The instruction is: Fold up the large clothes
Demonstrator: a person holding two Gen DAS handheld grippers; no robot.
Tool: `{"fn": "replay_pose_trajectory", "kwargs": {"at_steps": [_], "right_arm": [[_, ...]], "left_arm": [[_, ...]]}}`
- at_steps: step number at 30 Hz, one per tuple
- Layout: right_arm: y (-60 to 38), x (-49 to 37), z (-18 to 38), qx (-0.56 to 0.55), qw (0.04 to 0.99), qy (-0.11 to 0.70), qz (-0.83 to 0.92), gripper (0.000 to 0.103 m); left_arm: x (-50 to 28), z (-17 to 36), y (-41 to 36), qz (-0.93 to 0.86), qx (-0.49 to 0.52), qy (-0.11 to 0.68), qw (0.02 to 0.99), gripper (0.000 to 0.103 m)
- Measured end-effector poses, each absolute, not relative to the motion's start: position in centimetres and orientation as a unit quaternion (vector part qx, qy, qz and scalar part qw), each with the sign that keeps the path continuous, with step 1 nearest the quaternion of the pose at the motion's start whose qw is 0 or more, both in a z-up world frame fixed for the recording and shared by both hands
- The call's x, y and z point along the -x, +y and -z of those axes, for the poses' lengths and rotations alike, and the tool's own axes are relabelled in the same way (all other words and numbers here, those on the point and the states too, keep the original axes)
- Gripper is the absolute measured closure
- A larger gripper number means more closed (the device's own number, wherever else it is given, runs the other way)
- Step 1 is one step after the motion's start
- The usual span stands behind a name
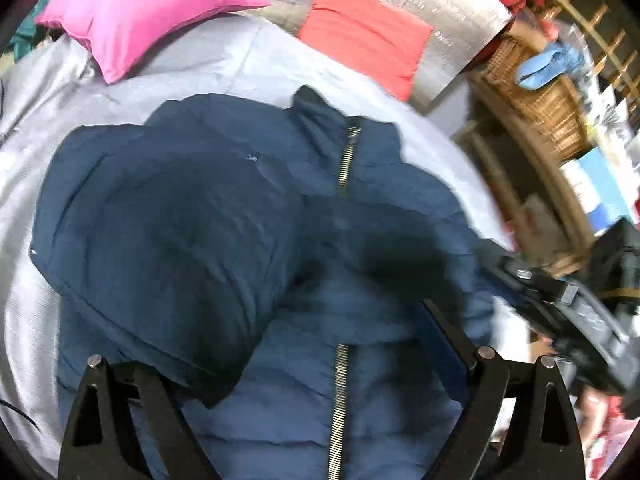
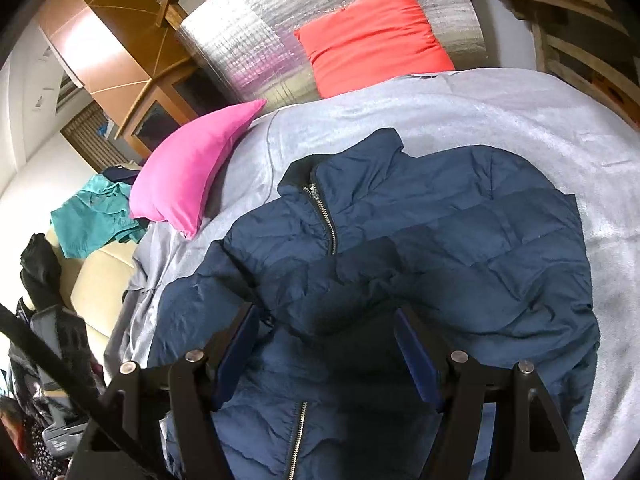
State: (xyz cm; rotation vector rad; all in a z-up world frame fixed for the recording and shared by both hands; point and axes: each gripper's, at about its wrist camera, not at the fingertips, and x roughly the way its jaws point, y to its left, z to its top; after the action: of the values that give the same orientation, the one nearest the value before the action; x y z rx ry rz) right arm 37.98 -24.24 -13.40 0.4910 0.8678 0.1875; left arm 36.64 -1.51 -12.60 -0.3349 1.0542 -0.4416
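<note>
- The left gripper (image 1: 288, 376) has its jaws spread wide, holding nothing, above the navy quilted puffer jacket (image 1: 248, 248); the folded-over sleeve's edge lies just by its left finger, though contact is hard to judge.
- The right gripper (image 2: 326, 344) is likewise released, its blue-padded fingers (image 2: 416, 360) parted on either side of a jacket fold (image 2: 332, 280) without pinching it.
- The jacket lies front-up on the pale grey bedspread (image 2: 500, 112), collar toward the pillows, with both sleeves crossed over the metal zip (image 1: 346, 160).
- A bright pink square cushion (image 1: 132, 8) and a coral-red cushion (image 1: 368, 36) rest against a silver foil-quilted headboard (image 2: 248, 40).
- Wicker baskets (image 1: 536, 92) stand to one side; a teal garment (image 2: 92, 220) lies on a cream seat.
- The jacket's hem is cut off behind the fingers, and the left view's right edge is motion-blurred.
</note>
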Motion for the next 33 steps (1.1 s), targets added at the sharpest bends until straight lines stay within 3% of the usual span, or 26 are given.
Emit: {"fn": "replay_pose_trajectory", "kwargs": {"at_steps": [7, 10, 18, 22, 29, 31, 33], "right_arm": [[-25.0, -37.9, 13.0, -0.246, 0.876, 0.408, -0.083, 0.030], [-25.0, -38.1, 13.3, -0.247, 0.874, 0.411, -0.080, 0.030], [-24.8, -37.9, 13.2, -0.244, 0.875, 0.411, -0.080, 0.030], [-24.8, -38.1, 13.3, -0.245, 0.873, 0.413, -0.083, 0.030], [-24.3, -38.2, 13.4, -0.253, 0.866, 0.419, -0.101, 0.030], [-23.7, -38.1, 13.1, -0.246, 0.867, 0.418, -0.114, 0.030], [-23.1, -37.9, 12.9, -0.236, 0.870, 0.416, -0.121, 0.029]], "left_arm": [[-37.7, 11.7, 0.1, 0.273, 0.195, 0.535, 0.775, 0.010], [-38.4, 13.8, -0.5, 0.246, 0.211, 0.556, 0.765, 0.009], [-36.3, 15.2, -4.8, 0.203, 0.061, 0.561, 0.801, 0.009], [-35.8, 14.5, -4.1, 0.195, 0.051, 0.571, 0.796, 0.009], [-30.4, 14.8, -3.7, 0.230, -0.135, 0.530, 0.805, 0.009], [-29.4, 13.8, -3.1, 0.239, -0.130, 0.513, 0.814, 0.009], [-29.5, 12.6, -1.5, 0.245, -0.054, 0.495, 0.832, 0.009]]}}
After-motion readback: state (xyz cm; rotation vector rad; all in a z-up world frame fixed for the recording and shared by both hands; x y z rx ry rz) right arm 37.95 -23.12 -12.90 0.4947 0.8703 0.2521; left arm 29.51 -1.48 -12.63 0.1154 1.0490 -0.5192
